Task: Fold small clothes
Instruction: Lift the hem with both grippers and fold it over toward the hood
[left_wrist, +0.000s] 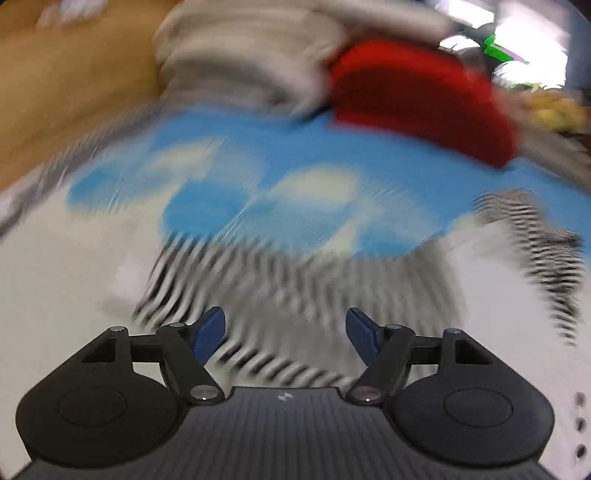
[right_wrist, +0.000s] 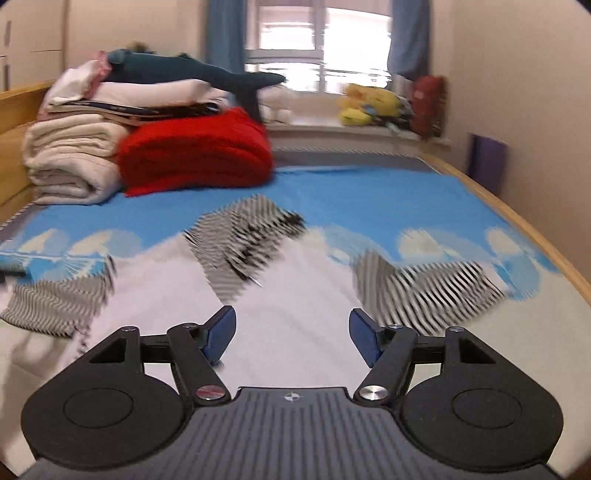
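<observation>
- The left hand-held gripper (left_wrist: 286, 334) stood released, its blue pads (left_wrist: 208, 334) spread apart with nothing clamped between them; striped cloth showed in the gap, lying below on the bed.
- The right hand-held gripper (right_wrist: 291, 338) was likewise released, pads wide, only pale bedcover visible between them.
- The task's thing, a black-and-white striped garment (right_wrist: 251, 240), lay on the bed ahead of the right gripper, its long axis running from the near left towards the far right in the right wrist view, a dark edge at its far end.
- Two more striped pieces lay beside it: one at the left (right_wrist: 55, 306), one at the right (right_wrist: 436, 291). Whether these were separate garments or parts of one could not be told.
- In the left wrist view the striped cloth (left_wrist: 280, 280) was smeared by heavy blur; its outline and direction could not be made out there.
- The bedcover (right_wrist: 369, 192) was blue with white cloud shapes, turning pale nearer the grippers.
- At the far left of the bed sat a red folded blanket (right_wrist: 195, 151) touching a stack of cream blankets (right_wrist: 70, 158), with a dark plush shark (right_wrist: 207, 74) on top.
- A wooden bed frame (right_wrist: 517, 221) edged the right side; beyond were a window (right_wrist: 321, 48) with blue curtains and yellow soft toys (right_wrist: 369, 103) on the sill.
</observation>
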